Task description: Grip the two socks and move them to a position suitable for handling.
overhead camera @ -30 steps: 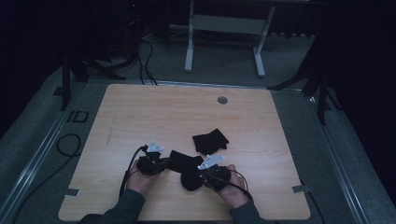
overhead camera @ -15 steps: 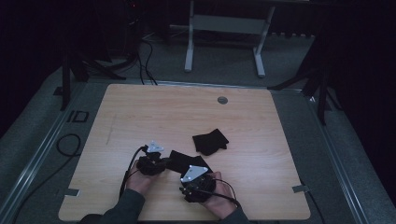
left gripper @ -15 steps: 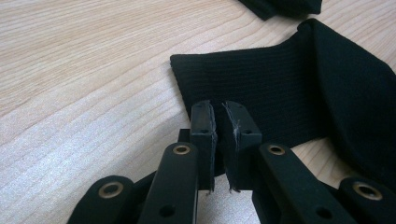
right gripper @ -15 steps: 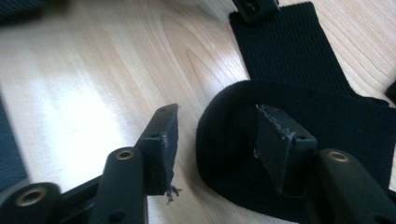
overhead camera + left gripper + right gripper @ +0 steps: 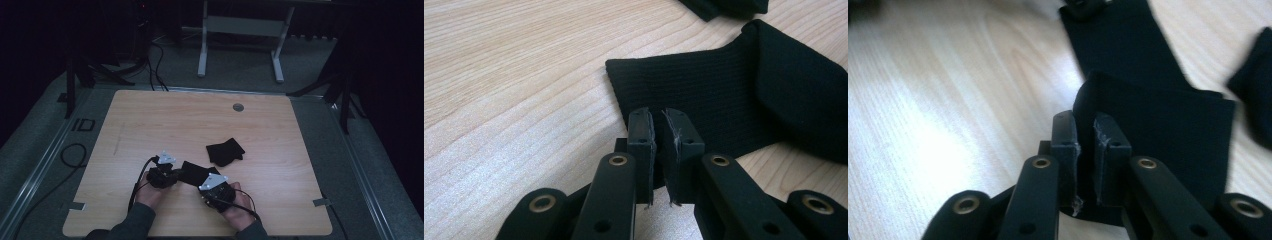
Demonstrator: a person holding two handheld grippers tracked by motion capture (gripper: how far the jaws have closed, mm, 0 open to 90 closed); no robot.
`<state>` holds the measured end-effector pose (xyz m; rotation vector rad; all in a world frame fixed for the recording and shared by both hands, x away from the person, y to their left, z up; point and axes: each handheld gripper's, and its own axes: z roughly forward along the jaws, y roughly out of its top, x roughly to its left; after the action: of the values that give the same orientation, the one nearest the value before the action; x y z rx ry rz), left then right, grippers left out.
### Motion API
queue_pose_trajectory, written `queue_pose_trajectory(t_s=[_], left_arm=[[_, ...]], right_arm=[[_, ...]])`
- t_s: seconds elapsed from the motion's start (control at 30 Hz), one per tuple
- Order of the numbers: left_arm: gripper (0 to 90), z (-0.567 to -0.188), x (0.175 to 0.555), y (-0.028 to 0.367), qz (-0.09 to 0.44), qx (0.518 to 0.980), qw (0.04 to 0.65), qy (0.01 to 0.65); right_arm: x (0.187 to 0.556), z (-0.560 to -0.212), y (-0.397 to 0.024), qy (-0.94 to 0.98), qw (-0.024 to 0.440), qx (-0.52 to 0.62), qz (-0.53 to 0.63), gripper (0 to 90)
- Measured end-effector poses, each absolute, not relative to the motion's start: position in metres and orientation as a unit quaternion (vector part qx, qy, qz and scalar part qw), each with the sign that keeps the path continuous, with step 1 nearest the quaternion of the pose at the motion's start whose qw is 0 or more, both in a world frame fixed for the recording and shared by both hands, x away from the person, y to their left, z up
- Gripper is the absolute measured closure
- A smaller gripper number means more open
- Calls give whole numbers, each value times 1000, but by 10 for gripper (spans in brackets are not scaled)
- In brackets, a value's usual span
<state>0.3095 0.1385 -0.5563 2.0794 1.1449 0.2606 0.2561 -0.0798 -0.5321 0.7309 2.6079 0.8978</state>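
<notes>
Black sock (image 5: 192, 172) flat on table (image 5: 150, 125), just near-side of folded sock (image 5: 225, 151). Left gripper (image 5: 658, 131) pinching its cuff edge. Right gripper (image 5: 1087, 131), jaws just closing, pinching the folded-up opposite end.

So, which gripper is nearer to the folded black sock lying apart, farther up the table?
Right. The right gripper sits just below the folded sock; the left gripper is farther to its left. Both grip the other sock.
</notes>
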Motion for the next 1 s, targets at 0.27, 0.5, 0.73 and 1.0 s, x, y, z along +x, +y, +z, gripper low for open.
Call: queue_pose_trajectory(t_s=[0.27, 0.5, 0.73, 1.0], left_arm=[[831, -556, 309, 138, 104, 810, 367, 445], [824, -556, 309, 138, 103, 812, 367, 442], [810, -555, 310, 140, 108, 822, 360, 428], [813, -553, 312, 148, 106, 828, 352, 424]], right_arm=[[269, -509, -112, 874, 141, 299, 356, 836], [280, -497, -143, 849, 146, 347, 370, 836], [279, -477, -170, 829, 152, 375, 387, 833], [280, -471, -192, 820, 139, 396, 389, 817]])
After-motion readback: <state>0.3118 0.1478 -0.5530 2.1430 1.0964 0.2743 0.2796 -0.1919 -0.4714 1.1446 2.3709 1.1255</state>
